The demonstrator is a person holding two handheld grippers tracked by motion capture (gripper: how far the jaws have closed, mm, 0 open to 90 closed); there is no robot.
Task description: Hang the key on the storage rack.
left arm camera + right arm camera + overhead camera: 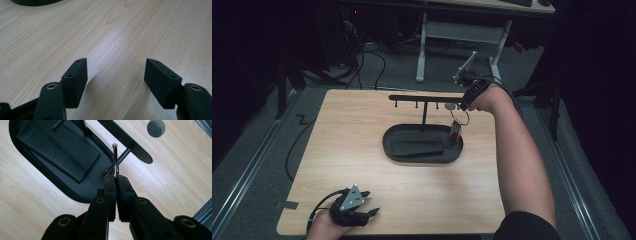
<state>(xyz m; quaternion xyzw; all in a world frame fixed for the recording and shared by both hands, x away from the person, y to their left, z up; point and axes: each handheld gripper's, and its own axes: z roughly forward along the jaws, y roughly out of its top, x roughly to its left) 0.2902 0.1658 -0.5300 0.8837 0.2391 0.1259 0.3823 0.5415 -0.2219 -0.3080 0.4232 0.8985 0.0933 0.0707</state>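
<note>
Light wood table (362, 150) w/ rounded corners is carrying a black oval tray (422, 156) near centre-right; left gripper (362, 212) is resting at front-left edge.

Pale wood grain with tan streaks across the table (362, 150). Matte black on the oval tray (392, 150), on the rack's bar (422, 97) and its thin post. Black pebbled leather texture on the wallet (60, 148) in the tray. Silver shine on the key ring (460, 116), with a red and multicoloured tag (455, 132) beneath. Black on both the left gripper (371, 202) and right gripper (115, 178), brass-toned rivets, light grey on the near-left triangular plate. Dull grey on the round disc (156, 128), far right.
</note>
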